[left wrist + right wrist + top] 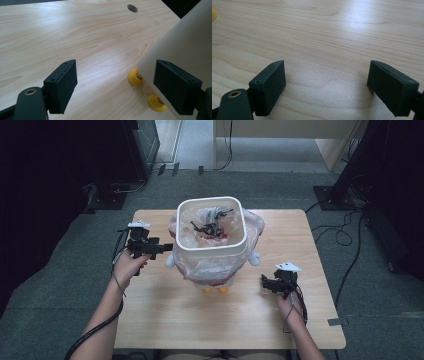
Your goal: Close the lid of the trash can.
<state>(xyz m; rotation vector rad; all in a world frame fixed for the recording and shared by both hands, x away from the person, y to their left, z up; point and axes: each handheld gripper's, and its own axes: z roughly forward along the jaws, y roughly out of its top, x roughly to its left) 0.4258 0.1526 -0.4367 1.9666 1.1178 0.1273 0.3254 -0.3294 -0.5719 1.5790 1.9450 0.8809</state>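
A white square bin point(211, 250) with small yellow feet point(215, 290) stands in the middle of the wooden table point(200, 320). A clear plastic bag point(220, 267) lines it and hangs over its sides, and dark scraps point(210, 227) lie inside. My left gripper point(167, 247) is open just left of the bin, pointing at its side. In the left gripper view, the open left gripper point(115, 64) has its right jaw beside the bin's wall point(185, 42), above the two yellow feet point(135, 76). My right gripper point(263, 281) rests open to the bin's right. The right gripper point(325, 65) holds nothing, with bare wood between its jaws.
A round cable hole point(132, 8) is cut into the tabletop. Cables point(345, 235) lie on the grey carpet to the right of the table. Dark equipment point(120, 155) stands at the back left and a pale desk point(280, 130) behind.
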